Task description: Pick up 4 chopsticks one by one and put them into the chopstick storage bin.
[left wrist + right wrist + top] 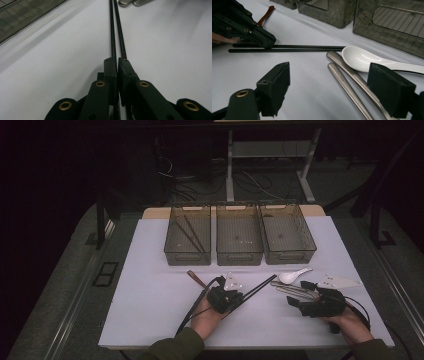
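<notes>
Chopsticks [116, 30], black, lie on the white table [150, 295], clamped by the left gripper [235, 299]; right gripper [300, 292], at three o'clock, jaws wide over metal handles [347, 77].

The left gripper [235, 298], held in the person's left hand [206, 316], lies low over the table, its black jaws closed almost together. The right gripper [306, 295], in the right hand [350, 325], rests with jaws spread wide.
</notes>
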`<action>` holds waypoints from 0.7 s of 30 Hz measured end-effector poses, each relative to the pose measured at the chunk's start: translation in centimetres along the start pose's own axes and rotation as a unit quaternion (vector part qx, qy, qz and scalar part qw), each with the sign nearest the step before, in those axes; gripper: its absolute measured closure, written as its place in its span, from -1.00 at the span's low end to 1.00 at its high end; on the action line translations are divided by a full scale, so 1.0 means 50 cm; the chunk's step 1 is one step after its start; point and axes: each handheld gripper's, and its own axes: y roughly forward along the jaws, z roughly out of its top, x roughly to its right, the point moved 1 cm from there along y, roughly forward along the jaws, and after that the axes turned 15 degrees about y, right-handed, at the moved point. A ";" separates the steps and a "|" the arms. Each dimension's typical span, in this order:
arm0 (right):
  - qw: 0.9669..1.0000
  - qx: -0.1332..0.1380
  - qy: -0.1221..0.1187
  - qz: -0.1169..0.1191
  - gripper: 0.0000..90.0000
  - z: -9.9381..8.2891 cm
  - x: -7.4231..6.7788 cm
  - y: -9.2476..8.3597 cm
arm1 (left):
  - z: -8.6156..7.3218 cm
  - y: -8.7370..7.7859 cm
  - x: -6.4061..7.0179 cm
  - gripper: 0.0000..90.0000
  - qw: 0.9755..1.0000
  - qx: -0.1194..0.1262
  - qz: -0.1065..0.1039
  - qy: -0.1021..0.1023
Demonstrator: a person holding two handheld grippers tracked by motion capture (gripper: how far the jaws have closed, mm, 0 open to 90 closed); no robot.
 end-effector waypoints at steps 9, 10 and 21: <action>1.000 0.001 -0.001 0.001 -0.59 0.001 0.000 -0.001 | 0.003 -0.001 0.005 0.89 1.000 0.004 -0.004 -0.007; 1.000 0.001 -0.001 0.001 -0.59 0.001 0.000 -0.001 | 0.004 -0.001 0.007 0.89 1.000 0.008 -0.002 -0.010; 1.000 0.001 0.000 0.001 -0.59 0.001 0.000 -0.002 | 0.012 -0.015 0.005 0.89 1.000 0.024 -0.010 -0.012</action>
